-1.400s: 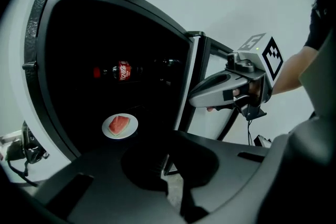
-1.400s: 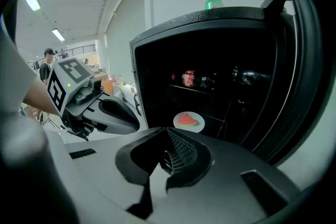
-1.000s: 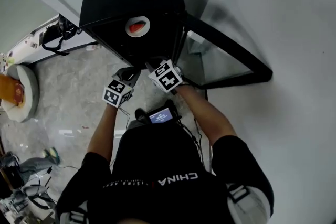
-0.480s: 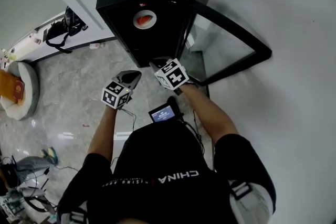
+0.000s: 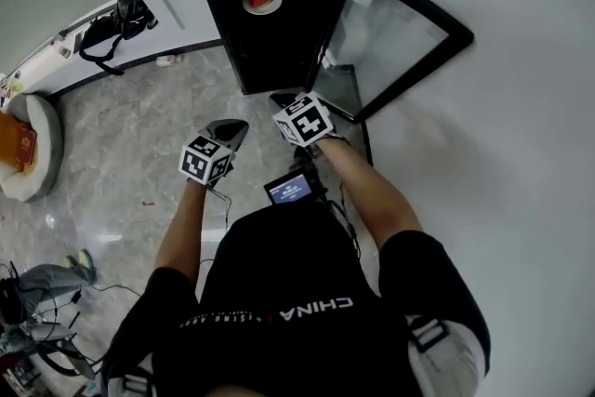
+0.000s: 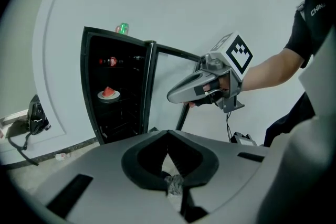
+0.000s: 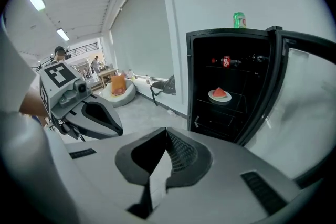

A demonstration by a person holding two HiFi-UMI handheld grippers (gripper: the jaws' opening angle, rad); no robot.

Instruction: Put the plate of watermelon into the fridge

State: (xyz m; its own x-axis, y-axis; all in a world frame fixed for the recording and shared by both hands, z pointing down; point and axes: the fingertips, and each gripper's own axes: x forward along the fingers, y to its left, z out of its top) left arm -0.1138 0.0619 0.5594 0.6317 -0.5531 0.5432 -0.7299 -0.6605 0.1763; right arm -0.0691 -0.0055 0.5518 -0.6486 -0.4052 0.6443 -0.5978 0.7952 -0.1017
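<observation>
The white plate with a red watermelon slice (image 5: 262, 0) stands on a shelf inside the black fridge (image 5: 279, 60), whose glass door (image 5: 400, 33) hangs open to the right. It also shows as the plate (image 6: 108, 94) and plate (image 7: 219, 95) in the two gripper views. My left gripper (image 5: 232, 127) and right gripper (image 5: 279, 99) hover over the floor in front of the fridge, well short of it. Both are shut with nothing between the jaws: left gripper (image 6: 168, 136), right gripper (image 7: 166, 131).
A green can (image 7: 239, 20) stands on top of the fridge and a cola bottle (image 7: 226, 61) lies on the upper shelf. A round cushion (image 5: 23, 149) and a black bag (image 5: 125, 14) sit at the left by the wall. Cables lie on the marble floor (image 5: 112, 191).
Both grippers and the person have backed away from the fridge, which now sits further up in the head view. The plate stays on its shelf and the jaws stay shut.
</observation>
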